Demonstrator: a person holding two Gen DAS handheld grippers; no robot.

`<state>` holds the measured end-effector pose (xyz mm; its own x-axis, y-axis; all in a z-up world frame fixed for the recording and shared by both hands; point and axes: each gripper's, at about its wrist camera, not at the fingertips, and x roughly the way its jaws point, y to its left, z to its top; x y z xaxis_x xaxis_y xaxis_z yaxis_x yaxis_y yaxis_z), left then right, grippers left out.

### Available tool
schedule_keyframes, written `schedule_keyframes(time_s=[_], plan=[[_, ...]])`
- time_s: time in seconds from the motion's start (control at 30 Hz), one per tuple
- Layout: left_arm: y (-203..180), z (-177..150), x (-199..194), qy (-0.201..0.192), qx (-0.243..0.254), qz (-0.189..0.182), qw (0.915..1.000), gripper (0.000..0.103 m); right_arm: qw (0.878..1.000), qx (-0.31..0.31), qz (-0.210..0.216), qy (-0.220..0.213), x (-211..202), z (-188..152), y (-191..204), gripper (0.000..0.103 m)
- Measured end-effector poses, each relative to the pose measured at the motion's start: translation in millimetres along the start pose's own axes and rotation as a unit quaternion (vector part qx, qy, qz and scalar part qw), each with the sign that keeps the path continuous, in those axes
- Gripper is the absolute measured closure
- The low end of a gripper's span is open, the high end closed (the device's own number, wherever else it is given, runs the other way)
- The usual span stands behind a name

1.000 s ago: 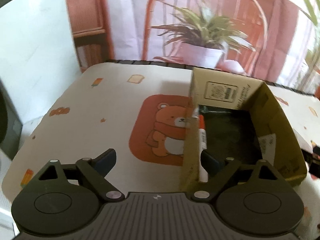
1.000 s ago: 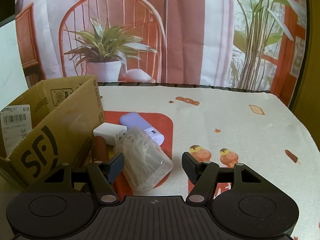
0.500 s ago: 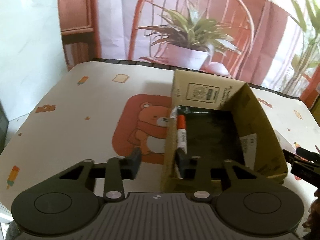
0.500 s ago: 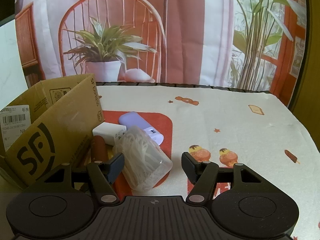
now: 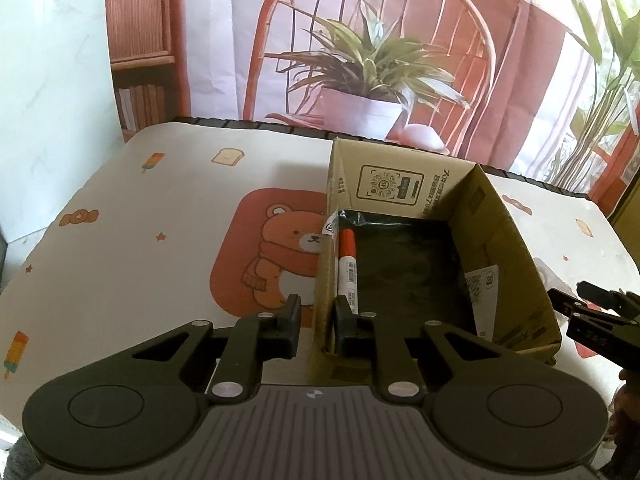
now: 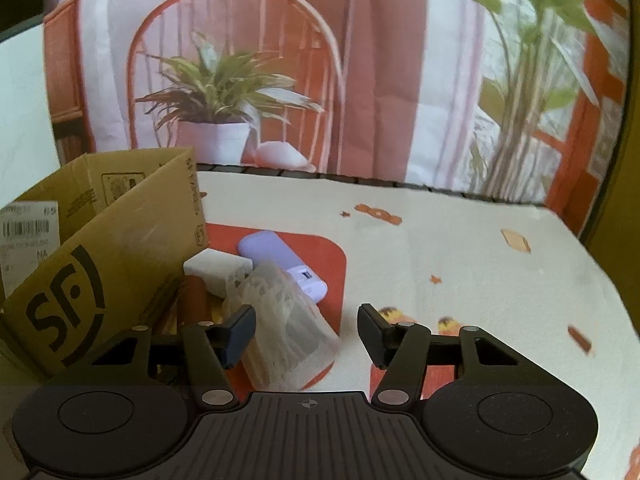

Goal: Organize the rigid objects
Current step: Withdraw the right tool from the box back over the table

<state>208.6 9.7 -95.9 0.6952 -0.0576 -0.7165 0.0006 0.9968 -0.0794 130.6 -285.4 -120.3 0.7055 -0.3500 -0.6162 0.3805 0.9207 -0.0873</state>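
Cardboard box (image 5: 500, 240) stands open-topped on the table (image 5: 160, 200), on its cartoon-printed cloth, and my left tongs (image 5: 317, 322) have just been closing on its near left wall: one finger sits outside the wall, the other inside, and the cardboard is pinched between them. Inside the box a red-capped marker (image 5: 347, 264) lies along that same left wall on the dark lining, its near end just beyond my inner finger. In the left view my right tongs (image 5: 576, 300) show at the far right edge, just past the box's right wall. From the right wrist, the box (image 6: 100, 272) stands to the left of my right tongs (image 6: 306, 334), with its printed logo facing me. Those tongs stand apart and have just been narrowing; a clear plastic container (image 6: 280, 320) of pale, stringy contents lies between the fingers, close against the left finger (image 6: 240, 330) and well clear of the right one, so nothing is clamped. Just behind the container are a white block-shaped item (image 6: 218, 270) and a lilac power bank (image 6: 282, 266), both on the red patch of the cloth, and a brown cylinder (image 6: 194, 298) lies between the container and the box wall.
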Motion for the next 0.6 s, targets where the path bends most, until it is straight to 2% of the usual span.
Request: schedule_keyframes(time_s=[0.23,0.33,0.6], plan=[[1,0,0,0.001,-0.002,-0.001,1.0000,0.085,0.998,-0.051,0.033,-0.008,4,6,18,0.052],[1,0,0,0.000,-0.002,-0.001,1.0000,0.085,0.997,-0.070,0.030,-0.007,7,7,24,0.052],[0,0,0,0.000,-0.002,-0.002,1.0000,0.085,0.997,-0.069,0.025,0.013,18,5,20,0.049]])
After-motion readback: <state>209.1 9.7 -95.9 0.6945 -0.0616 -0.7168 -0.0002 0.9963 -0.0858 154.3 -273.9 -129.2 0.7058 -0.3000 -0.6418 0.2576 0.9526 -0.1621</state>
